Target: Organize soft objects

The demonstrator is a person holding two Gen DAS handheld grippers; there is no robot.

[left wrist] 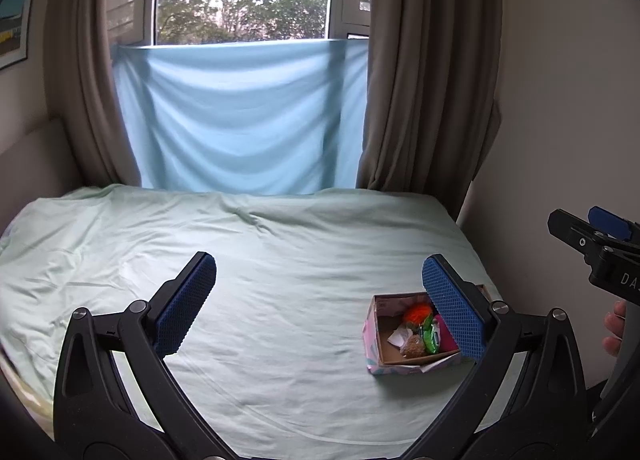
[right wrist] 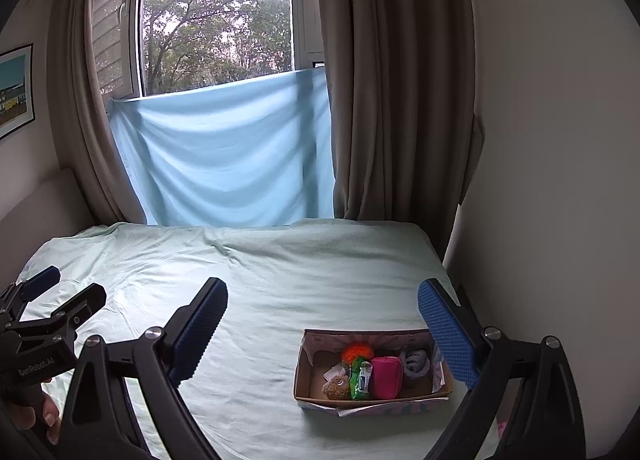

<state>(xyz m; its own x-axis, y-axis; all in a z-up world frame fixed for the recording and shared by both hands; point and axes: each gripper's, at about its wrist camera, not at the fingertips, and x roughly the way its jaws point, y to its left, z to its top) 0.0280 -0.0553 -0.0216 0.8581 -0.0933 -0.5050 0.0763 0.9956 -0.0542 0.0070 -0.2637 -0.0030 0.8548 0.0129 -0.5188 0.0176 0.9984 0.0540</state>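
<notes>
An open cardboard box [left wrist: 371, 334] [right wrist: 306, 372] with a pink patterned outside sits on the right side of the pale green bed sheet [left wrist: 260, 244] [right wrist: 280, 280]. Inside lie an orange fluffy ball [right wrist: 354, 352], a brown plush [right wrist: 335, 388], a green packet [right wrist: 358, 380], a pink pouch [right wrist: 386, 376] and a grey rolled cloth [right wrist: 416, 364]. My left gripper [left wrist: 319, 262] hangs open above the bed, left of the box, holding nothing. My right gripper [right wrist: 323, 286] is open too, above and just behind the box, and empty. Each shows in the other's view: right gripper [left wrist: 580, 220], left gripper [right wrist: 68, 286].
A light blue cloth [left wrist: 240, 116] hangs across the lower window between brown curtains [left wrist: 420, 100]. A plain wall [right wrist: 540, 180] runs close along the bed's right edge. A framed picture [right wrist: 14, 88] hangs at the left. A person's fingers [left wrist: 614, 328] hold the right handle.
</notes>
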